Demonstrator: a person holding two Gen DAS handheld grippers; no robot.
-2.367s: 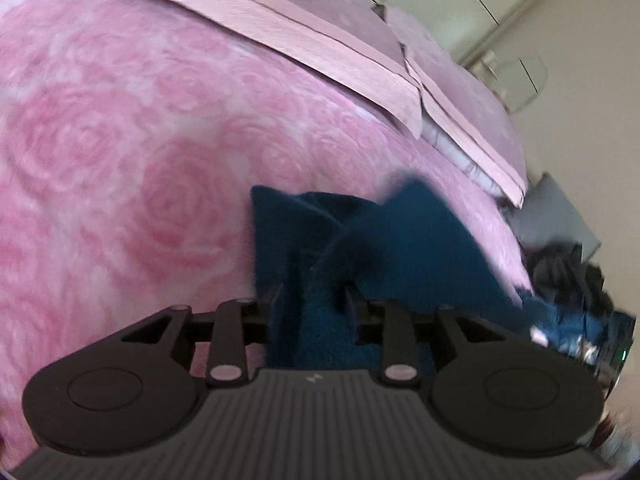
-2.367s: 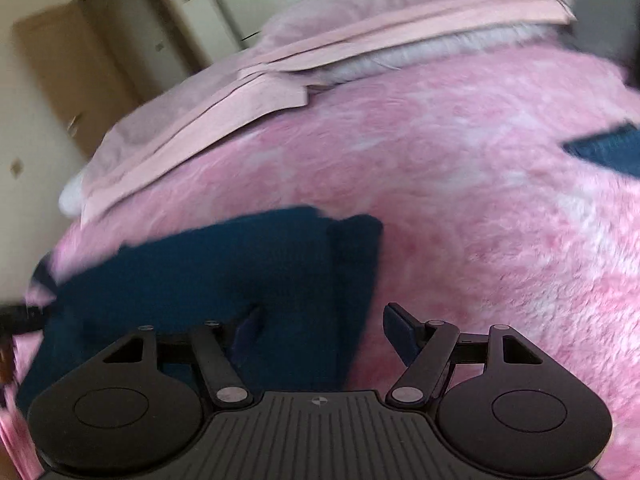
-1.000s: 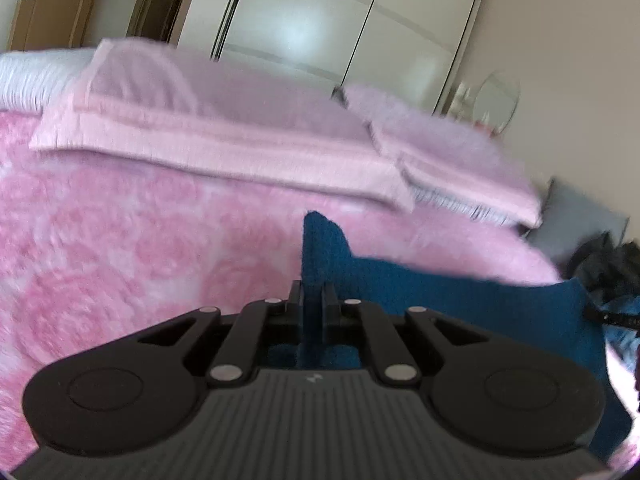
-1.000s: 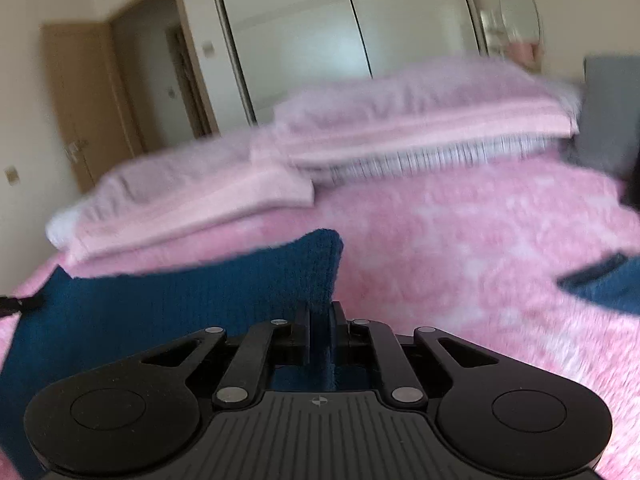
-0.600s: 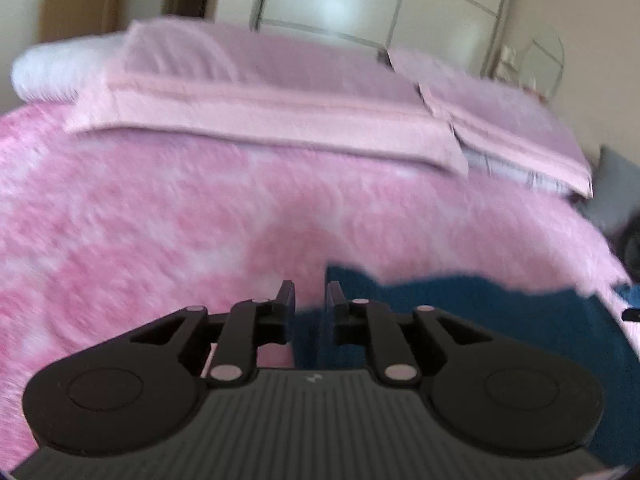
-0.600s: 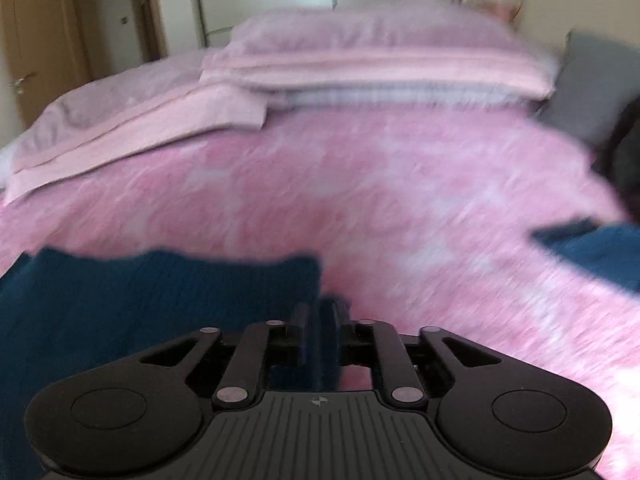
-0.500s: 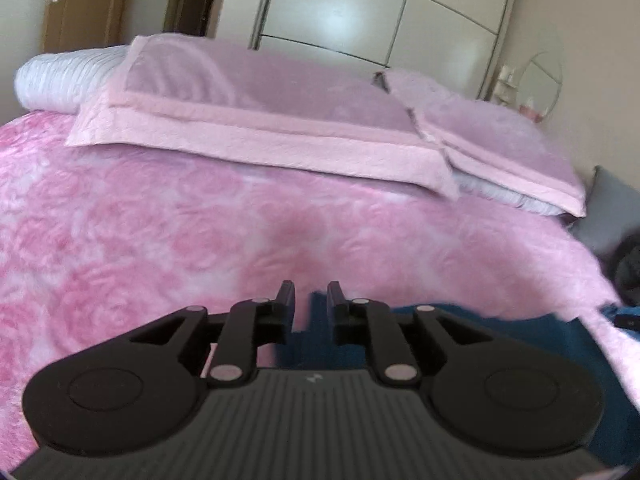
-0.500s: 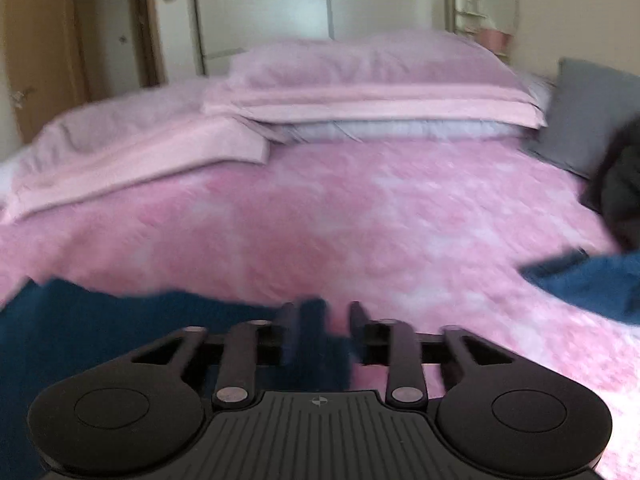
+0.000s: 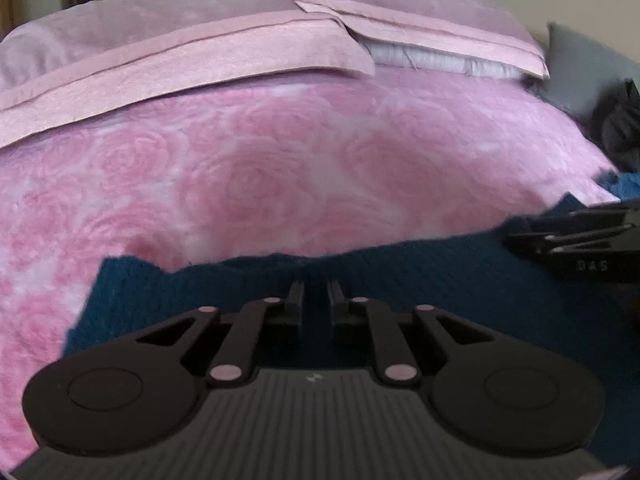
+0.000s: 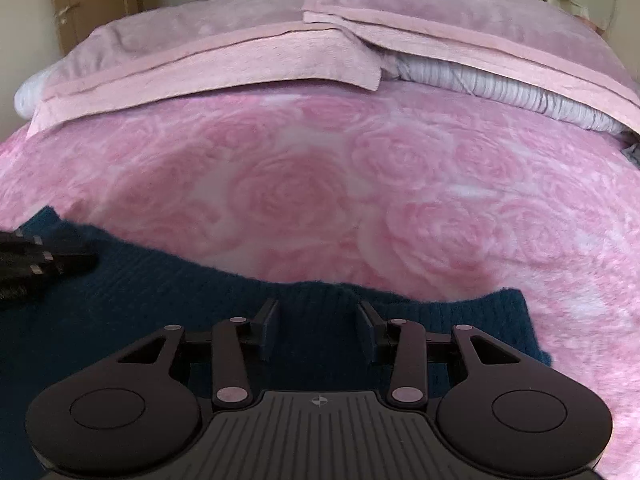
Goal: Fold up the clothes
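Hovering low over the dark teal knitted garment (image 9: 420, 280), the left gripper (image 9: 316, 300) keeps its two black fingers (image 9: 295, 300) a narrow slit apart, with the knit's far hem showing in the gap; whether the pads pinch that hem cannot be told from this angle. The right gripper (image 10: 318, 324) stands noticeably wider, its black fingers (image 10: 267, 330) apart and clear of the fabric, with the teal knit lying flat beneath and between them. Each tool also shows at the edge of the other's view: the right one enters the left wrist view from the right side, the left one pokes into the right wrist view from the left.

The garment is spread flat across the near part of the bed, its far hem running roughly straight from one gripper to the other. Beyond it stretches the pink rose-patterned plush blanket (image 10: 300, 184). At the head edge of the bed lie two pale pink pillows (image 10: 208, 56) with flat borders, side by side. Near the bed's right edge sit a grey cushion (image 9: 584, 68) and a dark heap of cloth (image 9: 620, 128), with another scrap of blue fabric (image 9: 626, 186) just below them.
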